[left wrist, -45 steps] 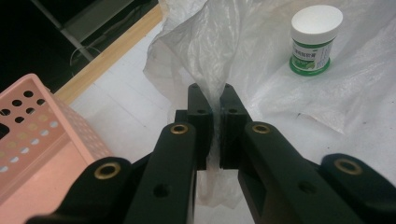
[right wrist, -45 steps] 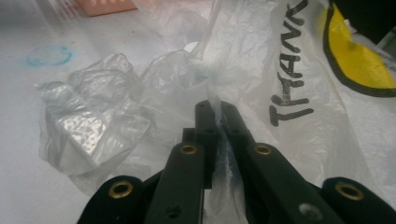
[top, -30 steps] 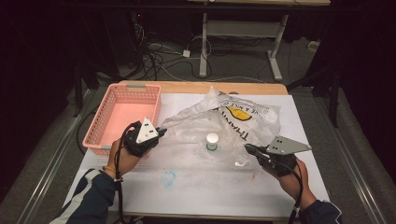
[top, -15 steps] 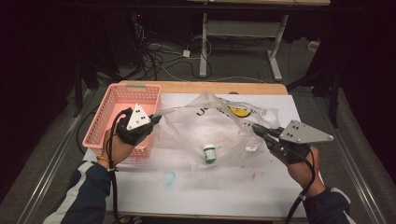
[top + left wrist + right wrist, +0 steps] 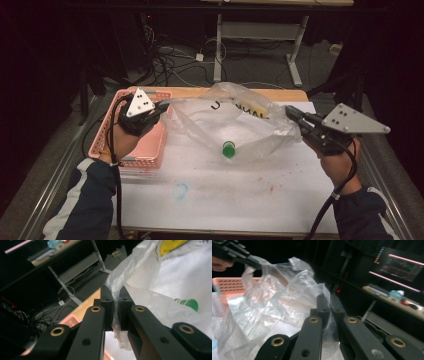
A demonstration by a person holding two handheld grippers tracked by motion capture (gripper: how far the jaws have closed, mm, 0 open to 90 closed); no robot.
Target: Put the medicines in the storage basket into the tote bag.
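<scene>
Both grippers are holding the clear bag (image 5: 235, 117) up off the tabletop (image 5: 240, 190), stretched between them, so the step in hand looks like spreading the bag's mouth or shaking out what is inside. The left gripper (image 5: 162, 105) is pinching one edge over by the pink basket (image 5: 107, 135); in the left gripper view its fingers (image 5: 107, 302) are clenched tight on a twisted strip of film (image 5: 115, 293), with the plastic running straight down between them. The right gripper (image 5: 292, 114) is gripping the opposite edge, and in the right gripper view its fingers (image 5: 322, 303) are closed on a fold of the bag (image 5: 274, 305) too. A green-capped bottle (image 5: 229, 149) is sitting low in the sagging middle, roughly halfway between the two grippers and well below both, seen through the plastic. I'd say the next move is calling for an even lift or tilt, with both grips kept firm, because thin film like this could be slipping out. A blue smudge (image 5: 180, 190) is marking the white sheet nearer the person.
</scene>
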